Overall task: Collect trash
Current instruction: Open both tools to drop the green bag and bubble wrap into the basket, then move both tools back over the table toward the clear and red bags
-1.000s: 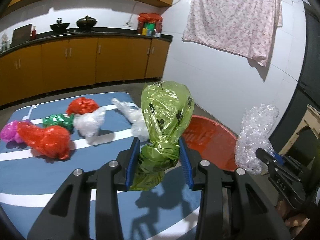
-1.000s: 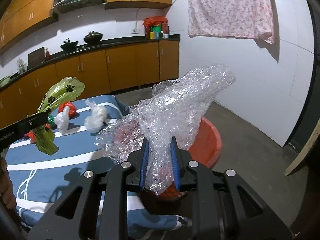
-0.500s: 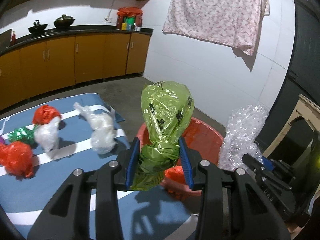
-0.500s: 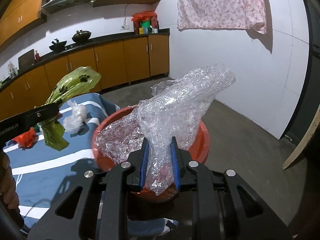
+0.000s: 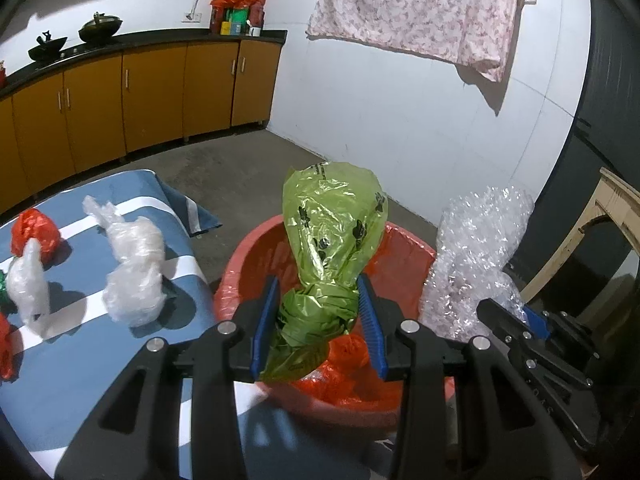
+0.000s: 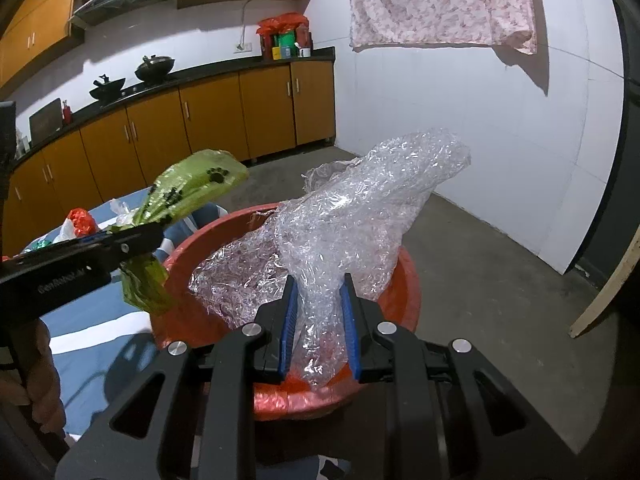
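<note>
Gripping a green plastic bag (image 5: 324,240) printed with black paw marks, the left gripper (image 5: 318,324) has its blue pads pressed on the bag's knotted, bunched neck, and the puffed top stands upright above the jaws. The bag hangs over the red basin (image 5: 412,256), which is lined with red plastic and holds crumpled red bags at its bottom. To its right, the right gripper (image 6: 318,328) pinches a crumpled sheet of clear bubble wrap (image 6: 360,220) between its blue pads; the wrap rises up and to the right, and part of it spreads over the basin's inside. In the right wrist view the left gripper shows from the side, with the green bag over the basin's left rim and a hand (image 6: 40,380) on its handle. The basin sits on the concrete floor just beside a blue mat with white stripes (image 5: 80,360). On the mat lie two clear plastic bags (image 5: 132,276), a red bag (image 5: 34,232) and a bit of green foil at the left edge. Orange cabinets (image 5: 152,96) under a black counter run along the back wall, and a floral cloth (image 5: 420,8) hangs on the white wall
</note>
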The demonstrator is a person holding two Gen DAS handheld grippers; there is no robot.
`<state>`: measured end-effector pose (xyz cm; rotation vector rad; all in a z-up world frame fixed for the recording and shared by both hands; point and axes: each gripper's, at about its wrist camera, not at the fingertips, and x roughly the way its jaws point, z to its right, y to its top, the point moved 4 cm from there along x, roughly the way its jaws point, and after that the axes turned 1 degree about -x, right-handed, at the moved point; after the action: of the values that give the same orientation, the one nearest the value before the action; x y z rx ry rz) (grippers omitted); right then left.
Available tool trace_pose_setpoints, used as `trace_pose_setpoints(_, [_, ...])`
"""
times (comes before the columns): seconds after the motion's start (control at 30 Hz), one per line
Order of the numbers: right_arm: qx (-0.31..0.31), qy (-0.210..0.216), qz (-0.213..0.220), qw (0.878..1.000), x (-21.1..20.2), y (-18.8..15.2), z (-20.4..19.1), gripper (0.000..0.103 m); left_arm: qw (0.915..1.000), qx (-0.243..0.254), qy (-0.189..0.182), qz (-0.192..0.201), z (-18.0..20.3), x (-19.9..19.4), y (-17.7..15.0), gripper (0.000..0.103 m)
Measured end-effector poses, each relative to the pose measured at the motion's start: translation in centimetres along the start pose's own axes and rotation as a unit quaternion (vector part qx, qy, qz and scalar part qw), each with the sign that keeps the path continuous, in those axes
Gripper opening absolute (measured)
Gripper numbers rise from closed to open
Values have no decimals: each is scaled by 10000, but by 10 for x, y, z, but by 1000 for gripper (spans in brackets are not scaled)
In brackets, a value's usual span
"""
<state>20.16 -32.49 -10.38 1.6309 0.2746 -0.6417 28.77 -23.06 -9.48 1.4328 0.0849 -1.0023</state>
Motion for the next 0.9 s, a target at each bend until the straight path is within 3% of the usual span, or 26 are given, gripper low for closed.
trace_pose_setpoints(0.13, [9,15,5,10000,6,1,1,22,10000,-15,-22,-47,-2,11,3,41])
trace_pose_setpoints(0.2, [23,73,10,10000,10,3,5,27,10000,-35,-30,-77,-2,14,4,46])
trace_pose_setpoints(0.27, [16,81,23,10000,12,2,6,46,9999,-76,-14,-93,-7,16,4,52])
trace_pose_setpoints(0.33, [19,66,65,10000,10,1,8,56,9999,-132,17,-92,-13,16,4,60])
trace_pose_setpoints(0.5, [69,4,-6,10000,7,-2,10,61,9994,-339,76,-77,-31,7,1,68])
trace_pose_setpoints(0.7, [26,-29,58,10000,-2,2,6,74,9984,-251,480,170,-50,-26,-7,84])
trace_pose_setpoints(0.9, [-43,171,177,9997,-13,11,-17,86,9933,-74,1107,328,-78,-69,-29,92])
